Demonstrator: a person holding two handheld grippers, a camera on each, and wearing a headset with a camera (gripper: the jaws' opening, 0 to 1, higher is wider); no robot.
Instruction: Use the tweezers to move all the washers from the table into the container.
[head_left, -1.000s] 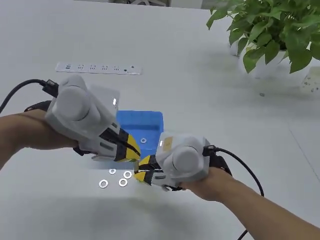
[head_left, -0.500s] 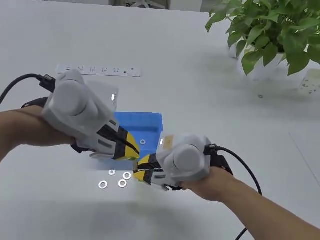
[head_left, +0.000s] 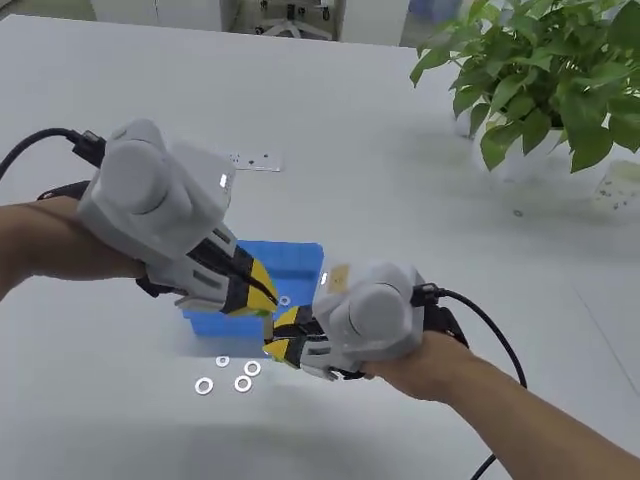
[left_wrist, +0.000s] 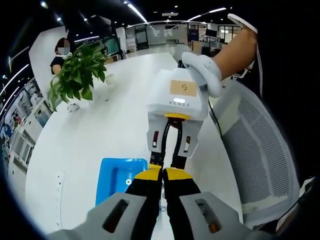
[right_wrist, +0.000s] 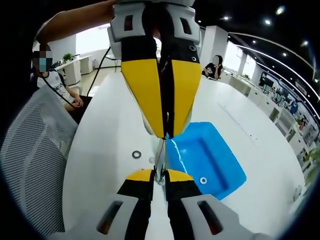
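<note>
**Tweezers pinched where 2 grippers meet, beside the blue container**

In the left gripper view, a tan square label (left_wrist: 183, 88) is seen on the white body of the facing gripper. Beneath it is a printed line that reads roughly "XENSE". The markings on the power strip (head_left: 256, 160) are too small to be read.

The jaws of the right gripper (right_wrist: 155, 176) are pressed onto the thin metal tweezers (right_wrist: 160, 157). The tweezers run up to the yellow tips of the left gripper (left_wrist: 162, 175). The left jaws are drawn together. Whether the tweezers' far end is clamped by them cannot be told.

The container (head_left: 300, 256) sits on the white table (head_left: 380, 180), just behind the meeting grippers. 1 washer (head_left: 285, 300) lies inside it near the front wall. 4 more washers (head_left: 242, 383) are spread on the table just in front of the container, below and left of the gripper tips.

Open tabletop is left on every side of the washers, and a wide stretch separates the container from the potted plant (head_left: 530, 70) at the far right. A mesh chair (left_wrist: 250, 150) stands past the table edge.

In the head view, the container's left portion is covered by the left gripper, and the power strip is partly hidden behind it. The tweezers' working points cannot be made out in any view.
</note>
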